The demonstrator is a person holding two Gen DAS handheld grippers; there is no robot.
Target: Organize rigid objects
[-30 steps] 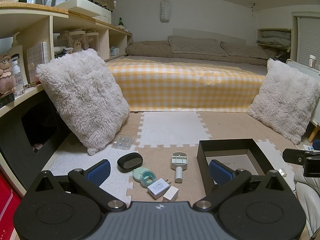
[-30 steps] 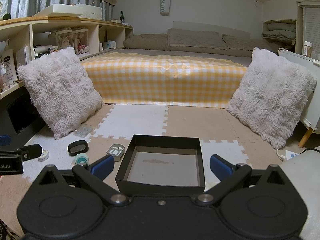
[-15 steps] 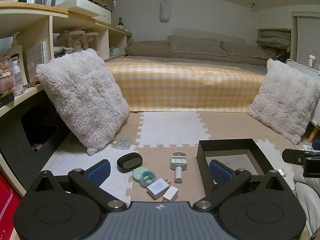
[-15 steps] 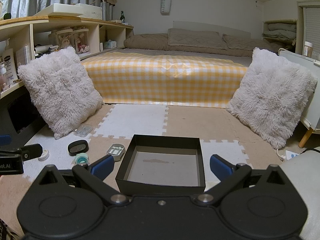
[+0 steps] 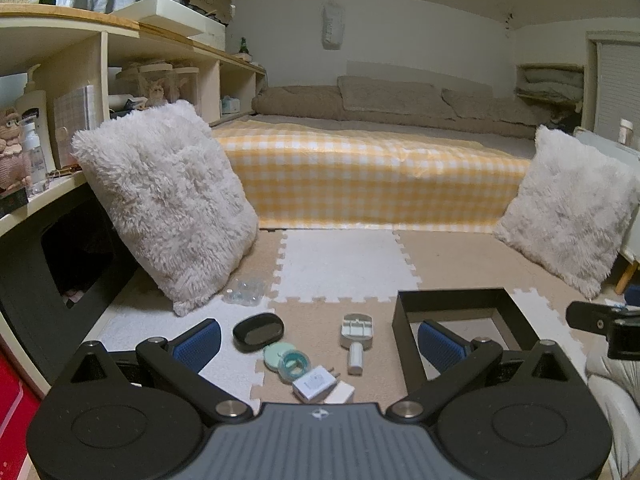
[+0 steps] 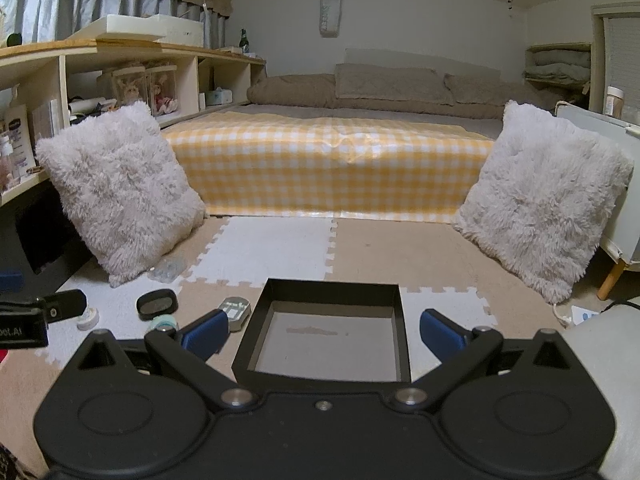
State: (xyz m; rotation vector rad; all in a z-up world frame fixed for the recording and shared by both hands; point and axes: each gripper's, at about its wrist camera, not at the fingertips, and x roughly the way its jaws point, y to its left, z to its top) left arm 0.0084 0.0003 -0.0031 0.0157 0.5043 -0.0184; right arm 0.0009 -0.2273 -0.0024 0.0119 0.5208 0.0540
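Black box [image 6: 326, 298] unmoved on mat, small items unshifted, left gripper [image 5: 318, 342] and right gripper [image 6: 324, 328] fingers still spread wide, empty

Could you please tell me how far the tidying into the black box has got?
Nothing looks done: the square black box is empty. Nothing is in hand; left gripper and right gripper are open. The black oval case and white charger plug remain on the mat.

The box [image 5: 460, 300] has its near corner hidden behind the left gripper's right finger [image 5: 440, 342]. The white plug [image 5: 340, 394] is half covered by that gripper's body. The clear pack [image 5: 245, 292] by the left pillow is too blurred to read.
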